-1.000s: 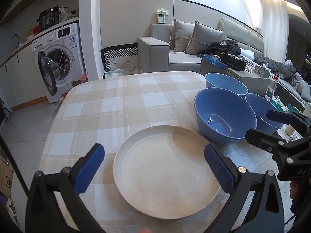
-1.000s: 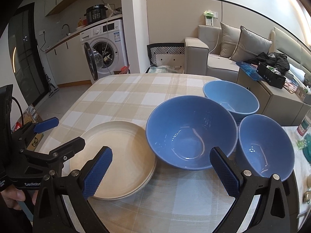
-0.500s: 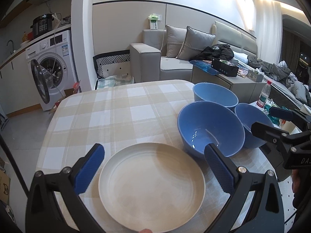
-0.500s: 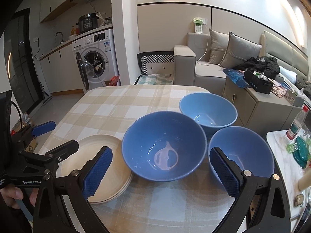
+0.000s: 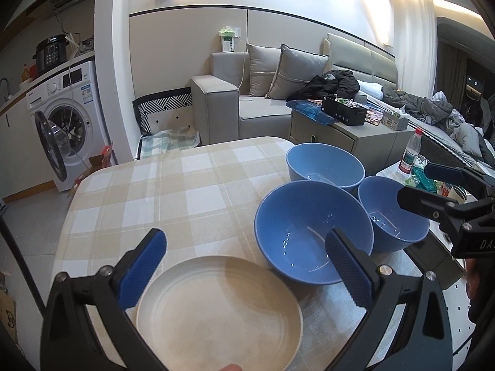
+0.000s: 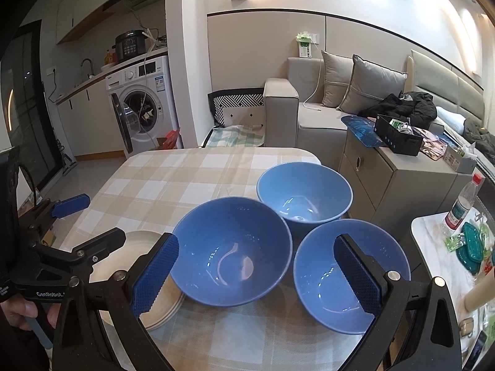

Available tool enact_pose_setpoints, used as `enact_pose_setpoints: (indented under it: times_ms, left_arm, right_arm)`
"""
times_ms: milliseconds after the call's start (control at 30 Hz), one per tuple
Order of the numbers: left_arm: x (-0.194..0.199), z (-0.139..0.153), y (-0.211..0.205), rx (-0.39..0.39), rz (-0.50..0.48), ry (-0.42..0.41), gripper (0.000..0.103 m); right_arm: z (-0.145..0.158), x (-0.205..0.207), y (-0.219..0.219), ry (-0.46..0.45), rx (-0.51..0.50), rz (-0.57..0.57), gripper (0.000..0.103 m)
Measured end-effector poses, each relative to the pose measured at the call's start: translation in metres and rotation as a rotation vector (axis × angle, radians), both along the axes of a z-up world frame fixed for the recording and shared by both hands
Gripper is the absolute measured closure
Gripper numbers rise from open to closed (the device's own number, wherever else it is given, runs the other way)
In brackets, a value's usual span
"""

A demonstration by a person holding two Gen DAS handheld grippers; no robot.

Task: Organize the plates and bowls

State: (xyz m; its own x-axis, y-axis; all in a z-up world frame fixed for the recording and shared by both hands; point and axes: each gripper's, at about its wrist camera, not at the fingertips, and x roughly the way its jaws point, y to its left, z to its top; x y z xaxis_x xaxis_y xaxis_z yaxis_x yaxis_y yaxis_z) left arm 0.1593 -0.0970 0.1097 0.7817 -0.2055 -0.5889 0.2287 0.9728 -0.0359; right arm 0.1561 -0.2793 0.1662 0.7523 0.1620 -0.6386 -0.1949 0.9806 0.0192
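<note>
A stack of cream plates (image 5: pixel 216 312) (image 6: pixel 161 303) lies at the near left of the checked table (image 5: pixel 173 191). Three blue bowls stand to its right: a large one (image 5: pixel 309 235) (image 6: pixel 232 247), a far one (image 5: pixel 324 164) (image 6: pixel 304 190) and a near right one (image 5: pixel 393 216) (image 6: pixel 349 275). My left gripper (image 5: pixel 244 266) hovers open above the plates, holding nothing. My right gripper (image 6: pixel 256 272) is open too, held above the large bowl and the near right bowl, empty.
A side table with a water bottle (image 6: pixel 464 204) and teal lids stands right of the table. Behind are a grey cabinet (image 6: pixel 386 179), a sofa (image 6: pixel 309 114) and a washing machine (image 6: pixel 139 105) with its door open. A hand (image 6: pixel 18 312) holds the left gripper.
Both grippers have pulled back and risen, so plates and bowls look smaller and lower in the views. Both stayed open. The dishes have not moved.
</note>
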Motion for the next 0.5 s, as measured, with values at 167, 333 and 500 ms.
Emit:
enact_pose_setpoints:
  times_ms: [167,333,500]
  left_arm:
    - [0.010,0.005,-0.009,0.007,-0.011,0.001,0.000]
    - [0.018,0.009,-0.017,0.012,-0.025,0.001,0.000]
    - [0.027,0.013,-0.029,0.021,-0.042,0.013,0.000]
  right_arm:
    - [0.005,0.008,-0.010,-0.004,0.003,-0.007,0.001]
    - [0.008,0.018,-0.019,0.005,0.014,-0.002,0.001]
    - [0.010,0.028,-0.027,0.015,0.022,0.000,0.001]
